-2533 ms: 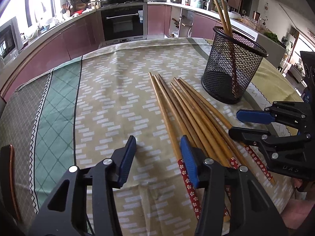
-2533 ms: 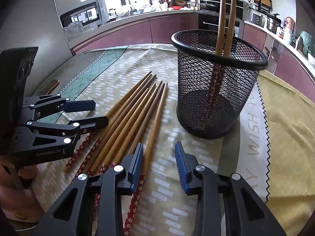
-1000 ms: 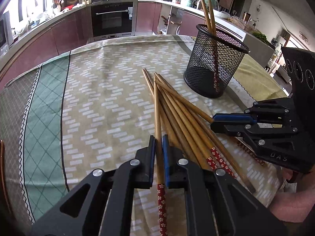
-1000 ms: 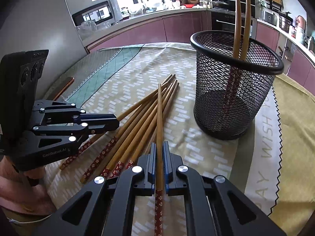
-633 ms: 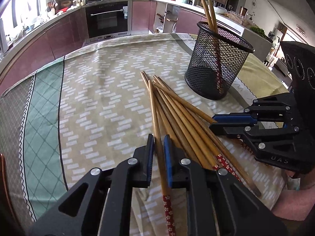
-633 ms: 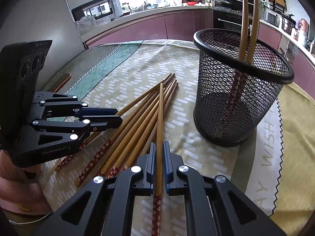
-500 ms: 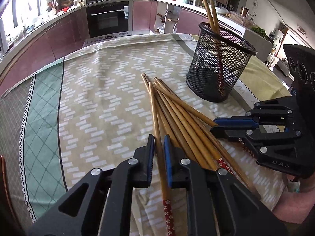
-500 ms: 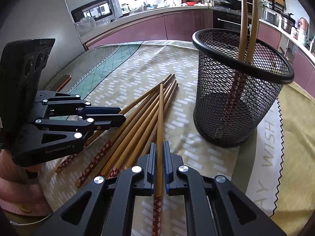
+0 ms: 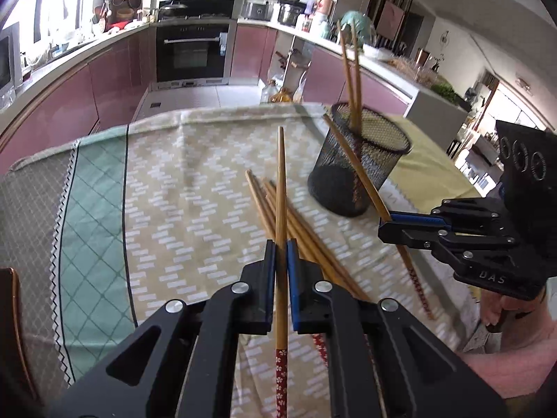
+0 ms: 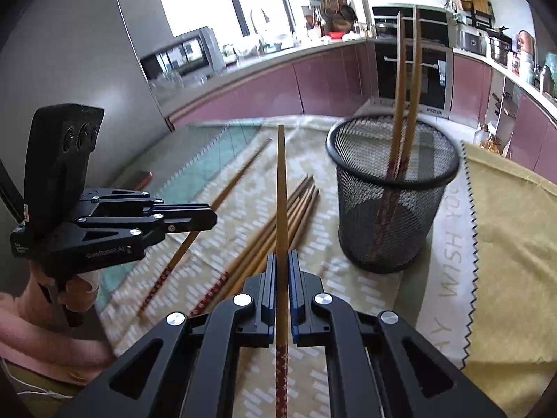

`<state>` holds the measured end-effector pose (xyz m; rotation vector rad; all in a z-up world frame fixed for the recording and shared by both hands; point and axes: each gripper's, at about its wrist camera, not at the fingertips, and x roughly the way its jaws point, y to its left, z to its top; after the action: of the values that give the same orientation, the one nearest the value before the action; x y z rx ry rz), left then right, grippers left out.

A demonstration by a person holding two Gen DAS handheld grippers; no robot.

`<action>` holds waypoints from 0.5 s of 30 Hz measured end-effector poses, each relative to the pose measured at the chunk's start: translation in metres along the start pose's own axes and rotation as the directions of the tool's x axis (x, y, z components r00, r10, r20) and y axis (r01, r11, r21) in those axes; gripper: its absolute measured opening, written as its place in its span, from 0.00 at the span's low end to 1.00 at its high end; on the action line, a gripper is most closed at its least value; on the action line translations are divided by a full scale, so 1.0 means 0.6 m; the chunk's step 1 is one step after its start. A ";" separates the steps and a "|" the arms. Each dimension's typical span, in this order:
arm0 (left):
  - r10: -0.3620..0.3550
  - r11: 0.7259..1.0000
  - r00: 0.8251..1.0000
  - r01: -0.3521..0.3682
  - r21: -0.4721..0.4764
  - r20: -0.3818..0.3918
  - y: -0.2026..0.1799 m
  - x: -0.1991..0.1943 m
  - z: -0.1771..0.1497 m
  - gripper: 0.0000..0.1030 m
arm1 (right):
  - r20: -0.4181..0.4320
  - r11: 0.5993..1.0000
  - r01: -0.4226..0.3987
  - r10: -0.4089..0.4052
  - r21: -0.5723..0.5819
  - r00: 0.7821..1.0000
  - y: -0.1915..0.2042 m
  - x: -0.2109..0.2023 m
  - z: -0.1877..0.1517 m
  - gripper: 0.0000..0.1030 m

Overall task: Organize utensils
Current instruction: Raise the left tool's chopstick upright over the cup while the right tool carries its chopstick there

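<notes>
While clamped, jaws on chopsticks (image 9: 281, 188)

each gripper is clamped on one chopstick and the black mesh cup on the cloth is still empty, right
Not quite. The left gripper and right gripper are each shut on one chopstick, but the black mesh cup is not empty: the right wrist view shows two chopsticks standing in it, red patterned ends down. The cup does stand on the cloth.

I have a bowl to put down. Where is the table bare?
Bare: the tablecloth's green band left of the loose chopsticks, and the yellow cloth right of the mesh holder. Crowded between chopsticks and holder.
</notes>
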<state>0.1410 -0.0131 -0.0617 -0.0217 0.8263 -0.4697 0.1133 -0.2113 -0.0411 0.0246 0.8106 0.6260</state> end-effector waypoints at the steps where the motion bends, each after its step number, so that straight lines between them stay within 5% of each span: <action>1: -0.014 1.000 1.000 0.014 0.001 0.014 -0.001 -0.010 0.004 0.07 | 0.021 1.000 -0.004 0.004 0.007 1.000 -0.003 -0.012 0.003 0.06; 15: -0.101 0.995 0.975 0.099 0.025 0.195 -0.023 -0.119 0.054 0.07 | 0.180 1.000 -0.006 0.001 0.024 0.984 -0.017 -0.094 0.038 0.06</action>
<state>0.1175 -0.0013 0.0134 -0.0952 0.6294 -0.5593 0.1049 -0.2449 0.0102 0.1039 0.6431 0.6080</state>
